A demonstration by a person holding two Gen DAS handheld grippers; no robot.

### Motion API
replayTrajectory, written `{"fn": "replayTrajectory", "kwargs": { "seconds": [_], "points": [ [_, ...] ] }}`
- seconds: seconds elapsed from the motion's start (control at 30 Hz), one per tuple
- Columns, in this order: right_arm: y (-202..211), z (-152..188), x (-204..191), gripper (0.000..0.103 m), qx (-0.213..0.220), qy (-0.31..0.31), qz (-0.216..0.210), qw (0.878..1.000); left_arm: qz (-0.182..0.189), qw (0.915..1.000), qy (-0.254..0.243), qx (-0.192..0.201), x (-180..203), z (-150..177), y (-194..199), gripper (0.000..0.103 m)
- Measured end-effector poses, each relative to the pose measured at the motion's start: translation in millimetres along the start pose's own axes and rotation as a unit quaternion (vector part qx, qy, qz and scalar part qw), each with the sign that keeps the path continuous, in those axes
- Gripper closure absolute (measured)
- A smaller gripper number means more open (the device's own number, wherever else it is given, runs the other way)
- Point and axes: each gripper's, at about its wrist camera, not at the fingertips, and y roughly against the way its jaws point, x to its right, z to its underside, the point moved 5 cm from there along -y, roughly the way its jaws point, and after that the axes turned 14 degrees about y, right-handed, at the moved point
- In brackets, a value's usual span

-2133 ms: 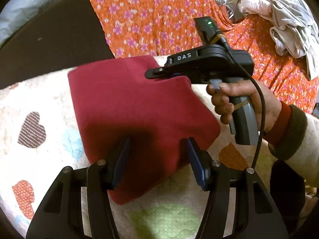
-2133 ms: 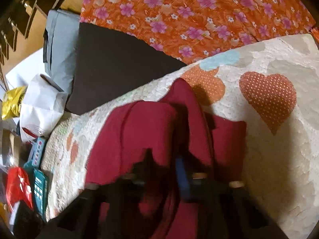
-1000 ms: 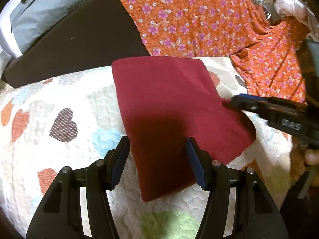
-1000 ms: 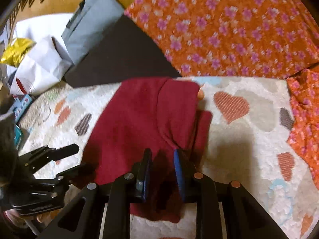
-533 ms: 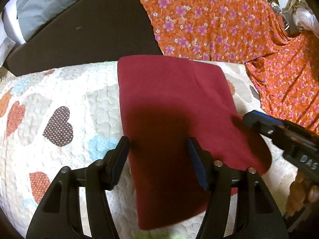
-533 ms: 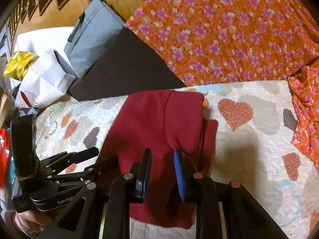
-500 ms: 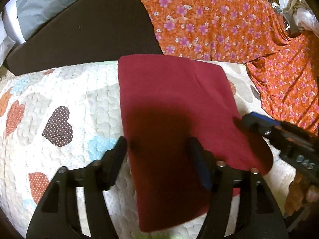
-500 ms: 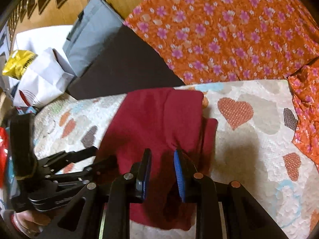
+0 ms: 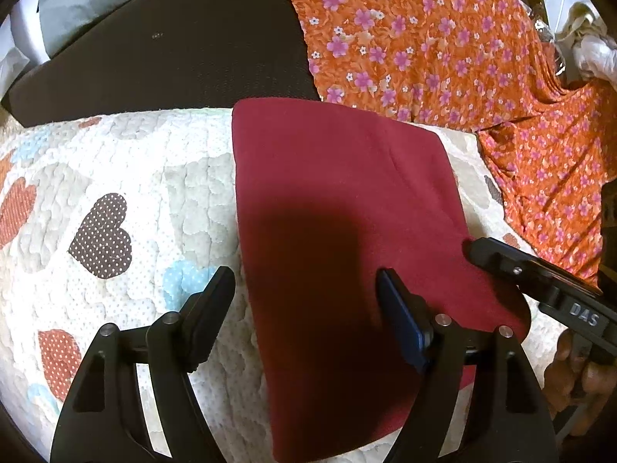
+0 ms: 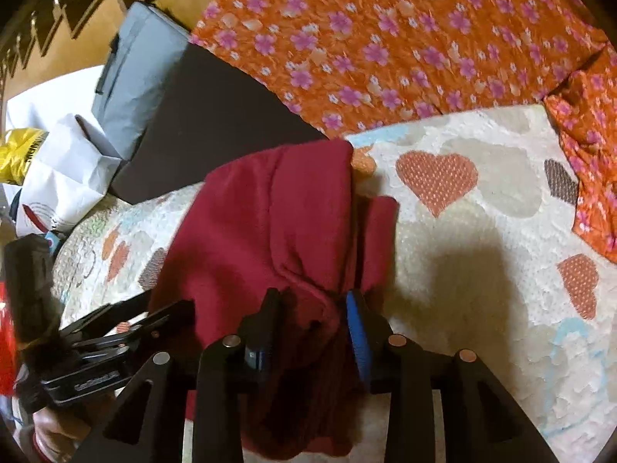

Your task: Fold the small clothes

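A dark red garment [image 9: 339, 208] lies folded flat on a white quilt with hearts [image 9: 115, 200]. My left gripper [image 9: 306, 293] is open and hovers over the garment's near left edge, holding nothing. My right gripper [image 10: 312, 308] is partly closed around a bunched fold of the red garment [image 10: 270, 223] at its near edge. The right gripper also shows at the right of the left wrist view [image 9: 513, 266], touching the garment's right edge. The left gripper shows at the lower left of the right wrist view [image 10: 127, 328].
An orange flowered cloth [image 9: 443, 58] covers the far side, next to a dark brown cushion [image 9: 154, 50] and a grey cushion [image 10: 135, 73]. White clothes [image 9: 590, 50] lie far right. A white paper bag [image 10: 65, 169] and yellow packet [image 10: 19, 150] sit off the quilt's left.
The left gripper has edged closer over the garment. The right gripper's jaws have widened a little around the bunched red fabric. The garment lies in the same place.
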Motion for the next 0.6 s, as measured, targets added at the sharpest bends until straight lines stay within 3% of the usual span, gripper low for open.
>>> {"fn": "replayTrajectory", "kwargs": {
  "seconds": [0.13, 0.27, 0.43, 0.6],
  "points": [
    [6.1, -4.0, -2.0, 0.060, 0.007, 0.002, 0.000, 1.000, 0.013, 0.9998, 0.011, 0.005, -3.4, -4.6, 6.4, 0.026],
    [1.9, -1.3, 15.3, 0.051, 0.013, -0.040, 0.002, 0.999, 0.043, 0.9978, 0.051, 0.009, -15.3, -15.7, 10.0, 0.026],
    [-21.9, 5.6, 34.5, 0.040, -0.001, -0.091, -0.043, 0.995, 0.067, 0.9934, 0.090, -0.025, -29.9, -14.1, -6.8, 0.025],
    [-48.0, 8.9, 43.1, 0.031, -0.008, -0.129, -0.087, 0.988, 0.090, 0.9893, 0.103, -0.049, -29.1, -5.9, -21.2, 0.015]
  ]
}}
